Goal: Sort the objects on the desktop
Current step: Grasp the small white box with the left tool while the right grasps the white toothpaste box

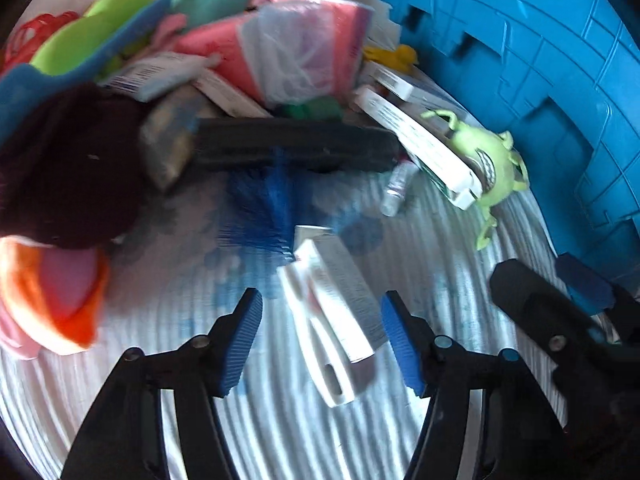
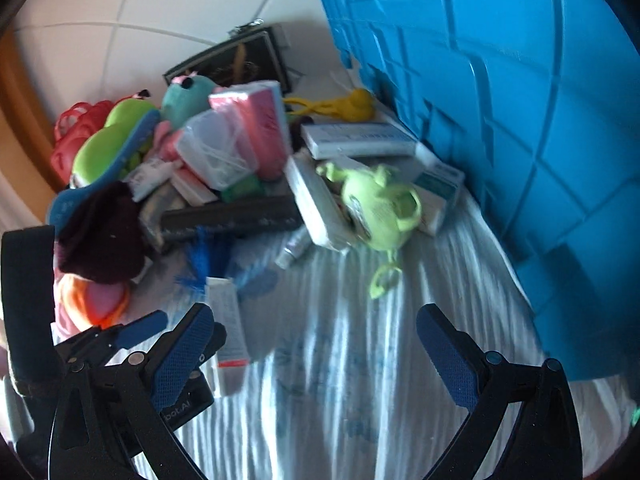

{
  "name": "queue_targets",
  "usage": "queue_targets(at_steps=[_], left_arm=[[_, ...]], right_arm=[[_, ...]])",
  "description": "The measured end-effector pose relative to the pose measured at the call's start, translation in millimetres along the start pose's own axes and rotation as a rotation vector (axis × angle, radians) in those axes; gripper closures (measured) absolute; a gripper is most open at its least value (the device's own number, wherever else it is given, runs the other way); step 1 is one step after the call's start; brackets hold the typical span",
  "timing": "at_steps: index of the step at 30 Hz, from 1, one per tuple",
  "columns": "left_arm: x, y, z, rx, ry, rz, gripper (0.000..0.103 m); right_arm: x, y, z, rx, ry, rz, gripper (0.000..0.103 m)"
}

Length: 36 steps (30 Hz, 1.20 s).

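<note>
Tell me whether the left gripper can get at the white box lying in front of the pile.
Probably yes. The white box lies alone on the striped cloth, already between the open fingers of the left gripper, nothing on top of it. The right gripper sits off to its side.

We see a ribbed, matt white-and-blue cloth point(image 2: 340, 380) covering the desk. The big blue bin point(image 2: 520, 100) on the right is hard plastic, slightly glossy, with moulded brick lines. The green monster toy point(image 1: 494, 168) looks soft and plush, same for the fuzzy dark maroon thing point(image 1: 68, 164) on the left. The near white box point(image 1: 332, 320) looks like smooth cardboard. Gripper pads point(image 1: 400, 344) are ribbed blue rubber on matt black plastic.
</note>
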<state>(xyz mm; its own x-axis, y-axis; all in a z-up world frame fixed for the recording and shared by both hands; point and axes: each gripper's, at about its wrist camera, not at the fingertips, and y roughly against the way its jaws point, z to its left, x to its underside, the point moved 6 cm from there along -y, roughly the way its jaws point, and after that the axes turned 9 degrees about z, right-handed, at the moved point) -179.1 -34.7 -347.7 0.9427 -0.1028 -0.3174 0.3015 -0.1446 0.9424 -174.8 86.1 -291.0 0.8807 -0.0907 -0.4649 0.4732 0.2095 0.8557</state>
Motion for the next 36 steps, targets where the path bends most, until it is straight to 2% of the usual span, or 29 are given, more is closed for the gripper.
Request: queue_targets(at_steps=[2, 4, 5, 7, 10, 18, 22, 24, 29, 30, 31, 32, 35, 36], left_arm=[[-4, -11, -4, -0.010, -0.006, 0.005, 0.044], [-10, -21, -4, -0.050, 0.009, -0.007, 0.047], [-14, -22, -3, -0.071, 0.006, -0.033, 0.055], [-21, -24, -1, -0.086, 0.001, -0.051, 0.062], [-27, -25, 7, -0.058, 0.000, -0.060, 0.065], [-35, -21, 22, 0.043, 0.057, -0.031, 0.072], [-35, -23, 21, 0.020, 0.047, -0.038, 0.072], [-33, -23, 22, 0.015, 0.050, -0.042, 0.072], [-26, -14, 21, 0.001, 0.032, -0.050, 0.078], [-22, -12, 20, -0.003, 0.020, -0.047, 0.079], [-19, -12, 19, -0.006, 0.011, -0.041, 0.079], [-17, -12, 18, -0.006, 0.005, -0.037, 0.079], [-10, -11, 18, -0.011, -0.006, -0.037, 0.079], [-10, -8, 18, -0.011, -0.006, -0.035, 0.079]], right_arm=[[1, -7, -7, 0.020, -0.016, -0.011, 0.001], [-2, -15, -16, 0.060, -0.029, -0.035, 0.013], [-4, -19, -20, 0.077, -0.038, -0.043, 0.017], [-10, -31, -27, 0.094, -0.051, -0.044, 0.021], [-18, -44, -32, 0.124, -0.050, -0.058, 0.028], [-45, -56, -29, 0.165, -0.036, -0.110, 0.028], [-53, -63, -26, 0.171, -0.015, -0.102, 0.048], [-50, -60, -24, 0.173, -0.003, -0.097, 0.057], [-25, -47, -13, 0.148, 0.038, -0.055, 0.063], [-20, -45, -11, 0.136, 0.038, -0.042, 0.067], [-13, -42, -9, 0.116, 0.033, -0.026, 0.078], [-5, -39, -6, 0.092, 0.033, 0.001, 0.085], [10, -32, 0, 0.092, 0.057, 0.038, 0.084], [14, -27, 2, 0.102, 0.070, 0.033, 0.078]])
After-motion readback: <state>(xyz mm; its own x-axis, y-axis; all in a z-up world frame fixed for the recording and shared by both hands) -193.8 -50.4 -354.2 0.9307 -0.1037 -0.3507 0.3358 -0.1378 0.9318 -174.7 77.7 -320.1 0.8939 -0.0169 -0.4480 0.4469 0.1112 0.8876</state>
